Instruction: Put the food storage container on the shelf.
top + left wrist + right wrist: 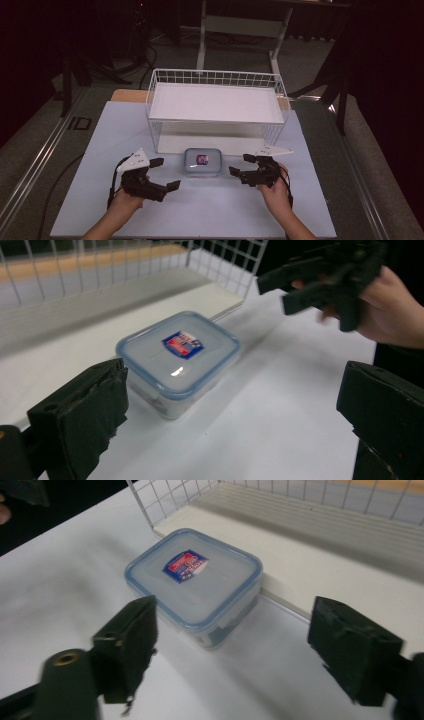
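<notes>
We find a small clear plastic food container with a blue-rimmed snap lid and a red-and-blue label [202, 162] resting on the white tabletop [100, 165], just in front of the white wire-mesh shelf basket [216, 102] and between the two tools. The step in hand appears to be an approach to the container from both sides. To do it well, we judge each tool should close in level, square to opposite walls of the container, below the lid rim, so that it neither tips nor slides under the shelf. The left gripper [166, 173] stands wide open, holding and touching nothing. The right gripper [241, 164] is likewise spread wide, empty, clear of the container.
</notes>
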The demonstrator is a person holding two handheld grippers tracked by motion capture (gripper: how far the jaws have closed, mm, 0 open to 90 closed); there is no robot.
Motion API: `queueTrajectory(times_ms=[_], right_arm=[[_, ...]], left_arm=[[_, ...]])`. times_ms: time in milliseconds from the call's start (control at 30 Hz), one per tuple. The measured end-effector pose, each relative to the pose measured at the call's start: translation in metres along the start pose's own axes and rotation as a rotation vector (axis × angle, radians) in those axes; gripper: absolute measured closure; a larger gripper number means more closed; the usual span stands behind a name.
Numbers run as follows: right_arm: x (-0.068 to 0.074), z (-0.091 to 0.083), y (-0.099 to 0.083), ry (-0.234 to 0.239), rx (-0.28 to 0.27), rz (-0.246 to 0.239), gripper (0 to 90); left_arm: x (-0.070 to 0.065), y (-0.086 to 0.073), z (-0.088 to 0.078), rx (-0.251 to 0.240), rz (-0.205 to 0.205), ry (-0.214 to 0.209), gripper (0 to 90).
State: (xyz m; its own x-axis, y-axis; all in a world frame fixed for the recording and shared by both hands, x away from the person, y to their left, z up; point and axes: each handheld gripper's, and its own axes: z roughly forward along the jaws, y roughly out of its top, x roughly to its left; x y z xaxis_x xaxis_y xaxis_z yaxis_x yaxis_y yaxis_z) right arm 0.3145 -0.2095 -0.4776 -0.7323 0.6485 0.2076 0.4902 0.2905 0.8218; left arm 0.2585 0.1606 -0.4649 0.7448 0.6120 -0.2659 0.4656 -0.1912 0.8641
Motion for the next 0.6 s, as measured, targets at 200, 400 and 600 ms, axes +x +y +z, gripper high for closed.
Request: queueTrajectory(times_ms=[200, 400, 600], right_arm=[[-0.006, 0.016, 0.007, 0.024, 0.064, 0.145, 13.3], [-0.009, 0.033, 0.008, 0.035, 0.110, 0.227, 11.3], [-0.023, 0.051, 0.006, 0.072, 0.136, 0.407, 17.2]], left_arm=[[0.024, 0.003, 0.030, 0.090, -0.210, -0.037, 1.2], [0.045, -0.003, 0.052, 0.119, -0.372, -0.074, 1.2], [0.059, -0.006, 0.074, 0.135, -0.469, -0.077, 1.3]])
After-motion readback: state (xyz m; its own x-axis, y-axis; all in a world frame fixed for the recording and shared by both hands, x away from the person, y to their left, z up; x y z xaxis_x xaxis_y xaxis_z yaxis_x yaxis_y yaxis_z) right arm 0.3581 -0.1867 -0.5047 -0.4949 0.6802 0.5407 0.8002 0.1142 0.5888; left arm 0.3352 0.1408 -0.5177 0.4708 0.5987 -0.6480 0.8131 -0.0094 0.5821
